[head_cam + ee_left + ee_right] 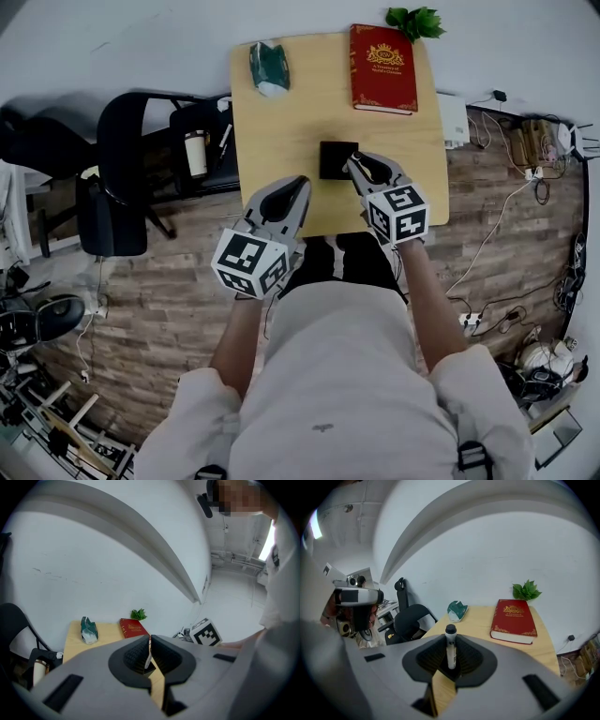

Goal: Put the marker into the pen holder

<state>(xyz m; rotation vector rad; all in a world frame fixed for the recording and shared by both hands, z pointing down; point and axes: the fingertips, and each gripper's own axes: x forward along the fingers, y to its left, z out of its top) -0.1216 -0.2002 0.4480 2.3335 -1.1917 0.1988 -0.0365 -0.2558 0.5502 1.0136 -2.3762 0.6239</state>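
A black square pen holder (335,157) stands mid-table on the wooden table (281,131). My right gripper (361,169) is at the holder's right edge. In the right gripper view it (451,659) is shut on the marker (450,646), a white barrel with a black cap, held upright. The marker's lower end is hidden in a dark shape between the pads. In the head view the marker is hidden. My left gripper (298,187) hovers over the table's near edge, left of the holder. It (149,656) is shut, with only a thin slit between the jaws.
A red book (382,67) lies at the far right of the table and a green-and-white packet (269,67) at the far left. A small plant (415,21) sits behind the book. A black office chair (131,169) with a cup (195,153) stands left of the table.
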